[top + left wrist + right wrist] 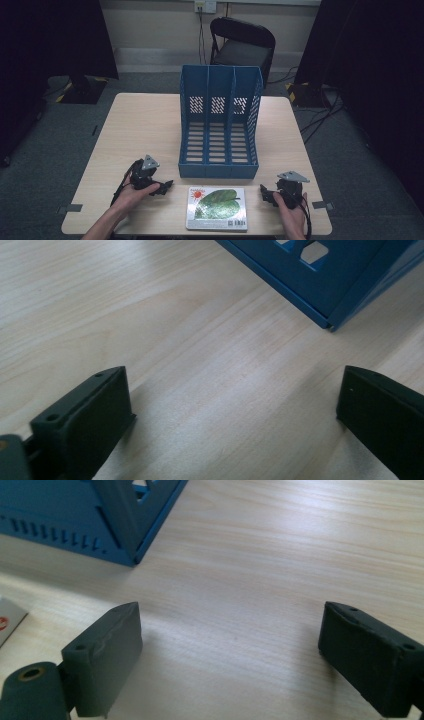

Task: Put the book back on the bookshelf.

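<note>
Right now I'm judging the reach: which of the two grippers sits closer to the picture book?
The left gripper: its jaw tips lie just off the book's upper left corner, while the right gripper is apart from the book's right edge by a wider strip of table.

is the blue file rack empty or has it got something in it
Empty: all three slots of the blue file rack show bare slatted bottoms; the book lies flat on the table before it.
</note>
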`<state>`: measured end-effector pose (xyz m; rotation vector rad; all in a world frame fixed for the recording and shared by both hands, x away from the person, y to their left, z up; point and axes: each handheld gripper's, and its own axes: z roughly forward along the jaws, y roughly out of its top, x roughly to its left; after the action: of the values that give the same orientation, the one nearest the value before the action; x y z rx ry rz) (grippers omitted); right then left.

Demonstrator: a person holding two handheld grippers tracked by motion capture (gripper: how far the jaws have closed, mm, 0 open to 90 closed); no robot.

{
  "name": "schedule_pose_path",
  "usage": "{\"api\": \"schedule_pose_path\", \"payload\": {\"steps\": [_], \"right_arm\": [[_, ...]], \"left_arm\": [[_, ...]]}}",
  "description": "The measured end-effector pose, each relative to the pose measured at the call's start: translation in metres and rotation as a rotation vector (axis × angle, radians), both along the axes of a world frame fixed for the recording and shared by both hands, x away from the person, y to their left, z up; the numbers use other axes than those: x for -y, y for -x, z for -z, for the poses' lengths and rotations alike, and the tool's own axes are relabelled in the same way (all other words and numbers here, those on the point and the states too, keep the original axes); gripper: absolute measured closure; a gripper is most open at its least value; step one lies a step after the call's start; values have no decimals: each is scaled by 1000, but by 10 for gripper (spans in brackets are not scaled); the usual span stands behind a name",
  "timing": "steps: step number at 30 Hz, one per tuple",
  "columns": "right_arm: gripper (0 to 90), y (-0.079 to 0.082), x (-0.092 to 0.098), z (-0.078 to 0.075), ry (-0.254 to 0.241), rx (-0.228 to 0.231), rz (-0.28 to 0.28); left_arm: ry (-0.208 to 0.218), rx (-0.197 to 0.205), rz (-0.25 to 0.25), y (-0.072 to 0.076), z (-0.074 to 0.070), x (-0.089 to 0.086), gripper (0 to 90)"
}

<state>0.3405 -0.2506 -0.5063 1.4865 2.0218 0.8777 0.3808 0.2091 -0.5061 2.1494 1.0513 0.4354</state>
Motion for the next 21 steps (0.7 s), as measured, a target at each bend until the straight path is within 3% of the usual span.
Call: {"api": "schedule_pose_path", "payload": {"steps": [8,10,16,17,18,21], "right_arm": [[97,-1,1,0,1,1,14],[97,0,0,0,0,0,29],[105,2,0,0,-5,-4,54],[115,2,0,-1,-14,-9,63],[141,2,2,-3,-77,-13,68],[165,3,1,-6,-95,-14,62]], "left_arm": [[-14,-17,-17,1,-5,1,83],[-9,-20,-19,2,-7,0,183],[15,-42,-27,3,-10,-3,231],[26,-37,-25,4,-11,-4,250],[41,-32,-26,5,-13,-4,257],[58,-9,-20,11,-21,-2,278]]}}
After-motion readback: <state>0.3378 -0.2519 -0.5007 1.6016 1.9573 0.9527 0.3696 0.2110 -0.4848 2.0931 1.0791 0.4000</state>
